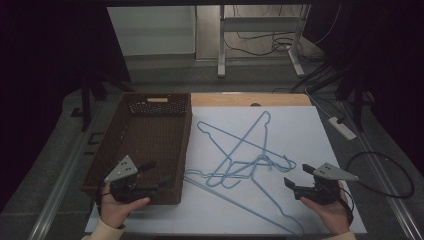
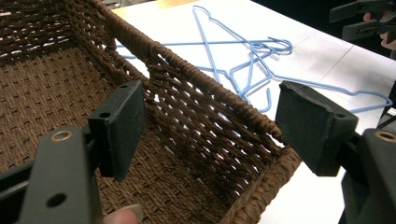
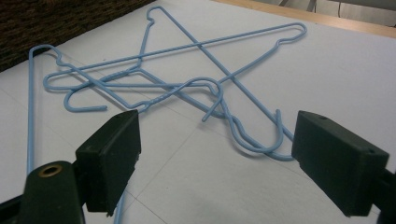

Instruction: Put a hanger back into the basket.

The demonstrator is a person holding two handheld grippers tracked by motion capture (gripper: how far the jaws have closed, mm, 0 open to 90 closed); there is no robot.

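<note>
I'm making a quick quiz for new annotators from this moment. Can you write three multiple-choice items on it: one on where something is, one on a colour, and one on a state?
1. Where does the woven basket sit relative to the wire hangers?
A. To their left on the table
B. On top of them
C. On the floor

2. What colour are the hangers?
A. Red
B. Light blue
C. Black

3. How do the jaws of the right gripper stand?
A. Shut on a hanger
B. Shut on the basket rim
C. Open, with nothing between them

Answers:
1 A: in the high view the basket lies left of the hanger pile on the white table.
2 B: every wire is pale blue.
3 C: the right gripper view shows both pads apart above bare table.
</note>
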